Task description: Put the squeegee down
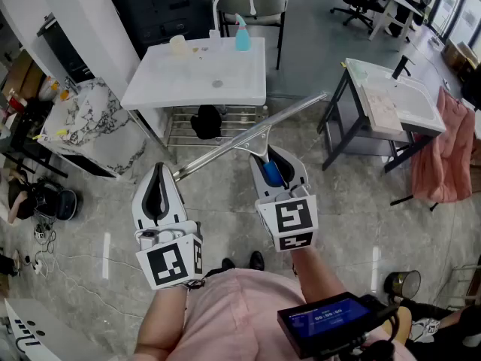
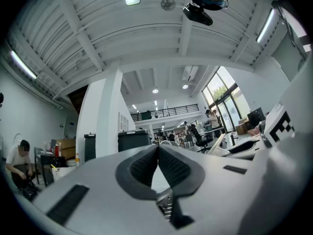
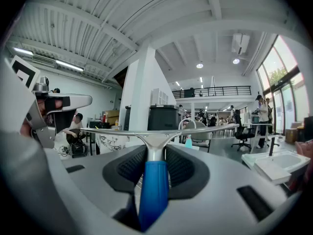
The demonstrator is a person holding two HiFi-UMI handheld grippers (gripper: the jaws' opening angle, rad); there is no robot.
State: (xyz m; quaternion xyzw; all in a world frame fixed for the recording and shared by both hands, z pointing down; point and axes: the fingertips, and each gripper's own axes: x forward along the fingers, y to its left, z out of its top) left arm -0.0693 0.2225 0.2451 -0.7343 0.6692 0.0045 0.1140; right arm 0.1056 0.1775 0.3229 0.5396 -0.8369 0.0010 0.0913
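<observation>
Right gripper [image 3: 155, 153]: its jaws are closed on the blue handle of the squeegee [image 1: 272, 175], with a dark pad pressing each side of the grip.
Squeegee: it is held up in the air over the floor [image 1: 353, 224] and rests on nothing. The metal neck rises out of the jaws to a long silver blade [image 1: 248, 138]. In the head view the blade runs on a slant from lower left to upper right.
Left gripper [image 2: 158, 151]: the jaw tips are pressed together with nothing between them. It is held beside the right gripper, just below the blade's lower left end.
Person: a pink top shows at the bottom of the head view, with a dark screen device [image 1: 323, 323] at the waist.
Table [image 1: 150, 89]: this white table stands beyond the blade, well apart from both grippers.
On the table: a teal spray bottle [image 1: 242, 34] stands at the far edge and a pale cup [image 1: 178, 45] stands to its left.
Under the table: a wire rack [image 1: 233, 119] carries a black object [image 1: 207, 121].
Right side: there is a white sink unit [image 1: 421, 104] with a pink cloth [image 1: 447, 153] hanging beside it.
Left side: a marbled slab [image 1: 98, 126] is there.
</observation>
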